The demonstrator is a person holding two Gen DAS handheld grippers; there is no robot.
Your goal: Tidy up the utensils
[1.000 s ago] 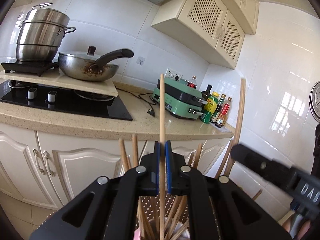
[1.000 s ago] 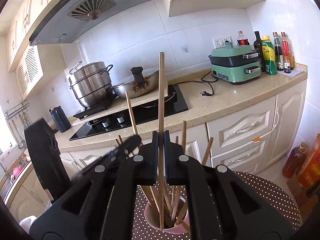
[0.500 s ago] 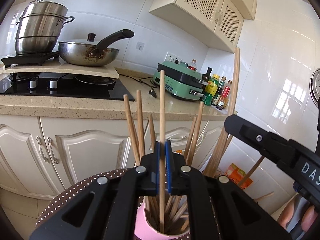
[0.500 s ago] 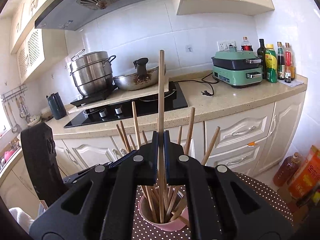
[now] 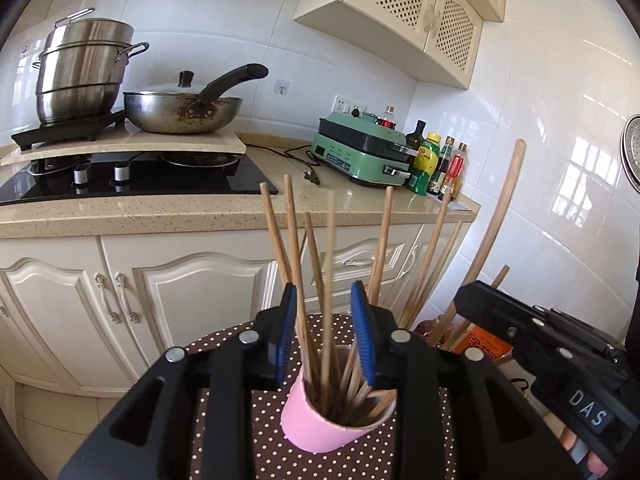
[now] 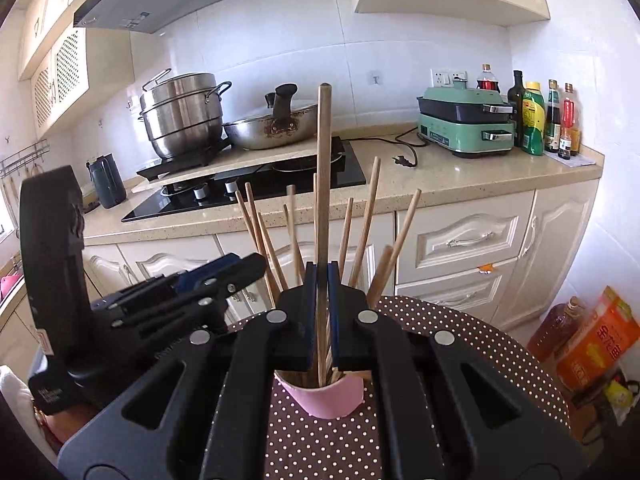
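Now the pink cup [image 5: 320,420] sits right under both my tools on the dotted mat [image 6: 460,344], and it is full of chopsticks [image 5: 276,236] that stand up and lean out like a fan. My left gripper [image 5: 326,328] is opening; its blue pads stand apart, and one chopstick [image 5: 330,264] stands loose between them with its low end down in the cup, so I am letting it go. My right gripper [image 6: 321,312] is squeezed tight on a long chopstick [image 6: 323,168] that stands straight up. Its low end pokes into the cup's mouth, just below my pads. I think this stick goes straight down next, then I let go too.
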